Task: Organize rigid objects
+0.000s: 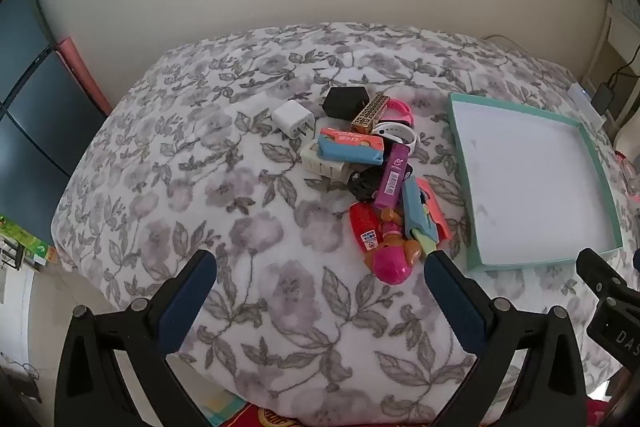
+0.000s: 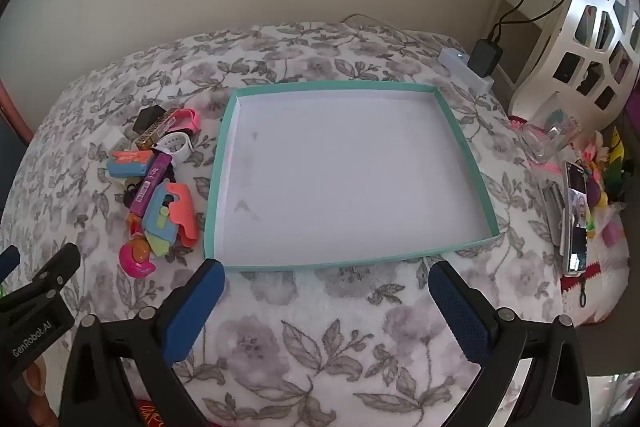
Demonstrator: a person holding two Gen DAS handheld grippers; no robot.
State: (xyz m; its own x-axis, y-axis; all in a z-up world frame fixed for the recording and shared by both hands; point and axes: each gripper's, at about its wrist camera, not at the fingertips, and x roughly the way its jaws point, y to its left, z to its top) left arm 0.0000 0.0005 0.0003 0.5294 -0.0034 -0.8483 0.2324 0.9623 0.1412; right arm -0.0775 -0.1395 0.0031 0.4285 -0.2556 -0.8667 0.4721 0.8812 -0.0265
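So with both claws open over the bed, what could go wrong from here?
1. The small objects lie tangled in a pile; gripping the purple tube may drag its neighbours along.
2. The teal-rimmed tray sits on a soft floral blanket, so it may tip or slide under a drop.
3. The left claw could nudge the pink toy nearest it.

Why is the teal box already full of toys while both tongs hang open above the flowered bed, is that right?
Not quite: the teal box holds nothing, as the right wrist view shows. The toys lie heaped beside it on the flowered bed. Both tongs, left and right, hang open.
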